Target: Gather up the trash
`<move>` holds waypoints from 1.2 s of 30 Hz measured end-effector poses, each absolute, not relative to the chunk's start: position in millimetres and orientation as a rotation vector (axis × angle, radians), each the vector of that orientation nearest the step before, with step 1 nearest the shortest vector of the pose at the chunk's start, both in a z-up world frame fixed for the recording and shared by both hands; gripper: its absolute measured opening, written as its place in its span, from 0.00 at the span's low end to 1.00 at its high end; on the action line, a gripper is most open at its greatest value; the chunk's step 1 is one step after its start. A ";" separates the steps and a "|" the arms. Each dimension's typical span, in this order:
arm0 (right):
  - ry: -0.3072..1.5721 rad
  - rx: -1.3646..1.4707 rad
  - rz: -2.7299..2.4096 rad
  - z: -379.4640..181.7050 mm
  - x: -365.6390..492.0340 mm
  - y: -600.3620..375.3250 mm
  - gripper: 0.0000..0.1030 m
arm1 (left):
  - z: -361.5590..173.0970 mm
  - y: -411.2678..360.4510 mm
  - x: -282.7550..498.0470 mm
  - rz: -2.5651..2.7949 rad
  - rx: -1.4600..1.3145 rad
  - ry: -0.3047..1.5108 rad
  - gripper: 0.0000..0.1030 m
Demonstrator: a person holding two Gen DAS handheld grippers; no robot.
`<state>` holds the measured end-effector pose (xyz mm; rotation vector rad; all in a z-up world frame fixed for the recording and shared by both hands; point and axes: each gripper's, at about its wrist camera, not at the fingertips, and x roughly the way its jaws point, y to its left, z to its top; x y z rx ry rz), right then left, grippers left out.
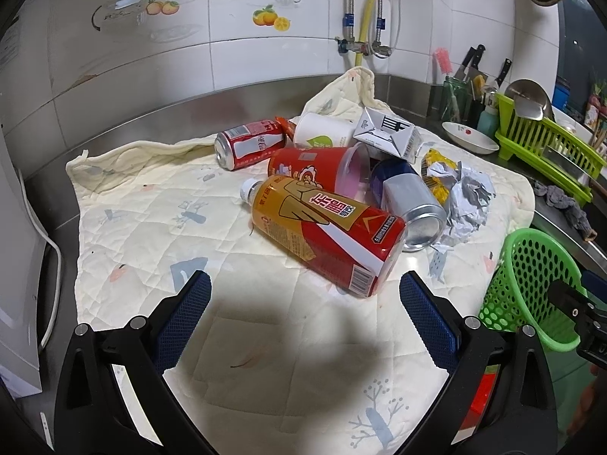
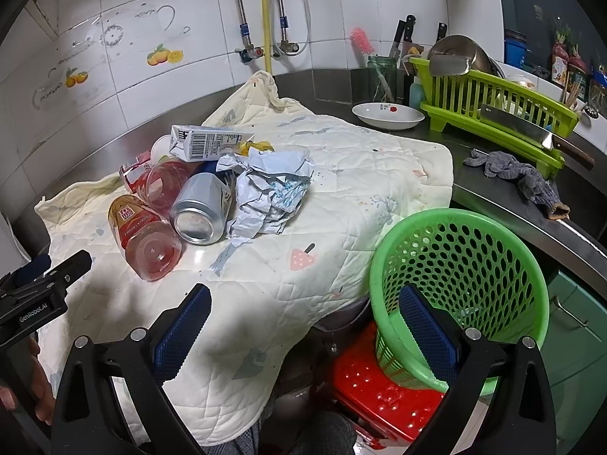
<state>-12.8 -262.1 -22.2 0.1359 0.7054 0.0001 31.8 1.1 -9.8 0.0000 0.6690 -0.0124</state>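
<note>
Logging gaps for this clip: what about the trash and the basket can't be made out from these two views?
- Green basket: its bottom is hidden behind its own wall, right wrist view; cut off by the frame edge, left wrist view.
- Dark blue can: mostly hidden behind the silver can.
- Milk carton: print too small to read.

Your left gripper (image 1: 305, 303) and right gripper (image 2: 305, 318) both hang with fingers spread wide, holding nothing, angled forward and down.
</note>
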 end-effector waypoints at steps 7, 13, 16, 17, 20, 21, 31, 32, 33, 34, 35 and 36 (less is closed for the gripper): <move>0.716 0.124 0.016 -21.5 -4.4 -261.7 0.93 | -9.0 -0.1 37.8 -0.017 -0.004 0.682 0.95; 0.722 0.094 0.057 -16.6 14.8 -256.3 0.93 | -7.9 6.2 48.5 -0.015 -0.021 0.697 0.95; 0.727 0.090 0.085 -13.7 28.4 -255.8 0.92 | -8.0 12.3 53.4 -0.012 -0.036 0.706 0.95; 0.730 0.090 0.092 -13.1 33.6 -255.8 0.92 | -8.0 14.3 55.1 -0.010 -0.040 0.709 0.95; 0.746 0.103 0.116 -12.2 50.8 -257.6 0.86 | -8.0 19.4 59.7 -0.006 -0.054 0.716 0.95; 0.750 0.109 0.124 -12.3 56.3 -258.1 0.85 | -7.8 20.6 60.9 -0.007 -0.058 0.717 0.95; 0.809 0.160 0.151 -27.8 121.3 -260.6 0.84 | -3.9 28.8 72.4 -0.015 -0.077 0.714 0.94; 0.820 0.166 0.150 -32.0 128.5 -260.1 0.83 | -4.0 29.7 73.0 -0.014 -0.077 0.716 0.94; 0.829 0.174 0.150 -35.6 133.7 -259.3 0.83 | -4.1 30.9 73.5 -0.015 -0.081 0.719 0.94; 0.836 0.180 0.146 -38.3 138.1 -259.1 0.82 | -4.5 32.9 74.7 -0.019 -0.092 0.727 0.94; 0.845 0.187 0.136 -42.1 142.8 -259.2 0.80 | -4.8 35.1 76.1 -0.020 -0.104 0.734 0.94; 0.853 0.199 0.134 -45.7 146.9 -259.8 0.79 | -5.1 36.7 76.5 -0.019 -0.111 0.738 0.94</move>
